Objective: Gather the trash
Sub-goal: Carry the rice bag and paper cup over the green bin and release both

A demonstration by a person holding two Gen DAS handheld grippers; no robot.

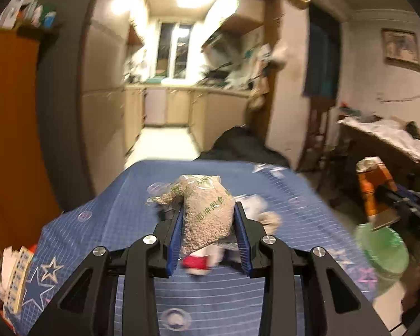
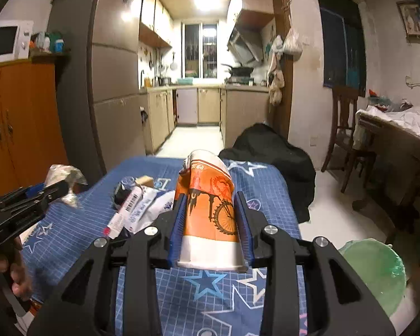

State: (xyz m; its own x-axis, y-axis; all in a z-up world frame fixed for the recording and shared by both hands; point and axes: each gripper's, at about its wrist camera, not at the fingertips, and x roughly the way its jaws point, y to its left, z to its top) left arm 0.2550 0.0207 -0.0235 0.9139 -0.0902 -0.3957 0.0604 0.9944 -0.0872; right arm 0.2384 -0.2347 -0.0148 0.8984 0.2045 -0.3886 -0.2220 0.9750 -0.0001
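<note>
Both grippers clamped on trash above the blue star-patterned tablecloth [image 2: 268, 196].

Left gripper [image 1: 208, 218] pinches a clear plastic bag of beige grains [image 1: 207, 212]; right gripper [image 2: 211, 210] squeezes a crushed orange-and-white paper cup [image 2: 210, 212]; what looks like a green-lined bin [image 2: 375, 271] sits lower right.

A lived-in home: I look over a table toward a small kitchen.

From my blue star-print tablecloth [image 2: 254, 184], the galley kitchen [image 2: 198, 95] lies straight beyond, with beige cabinets, a range hood [image 2: 245, 46] and a barred window [image 2: 200, 51]. Left of the table stand an orange cupboard [image 2: 22, 117] and microwave [image 2: 7, 42]; right, a wooden chair [image 2: 347, 140].
</note>
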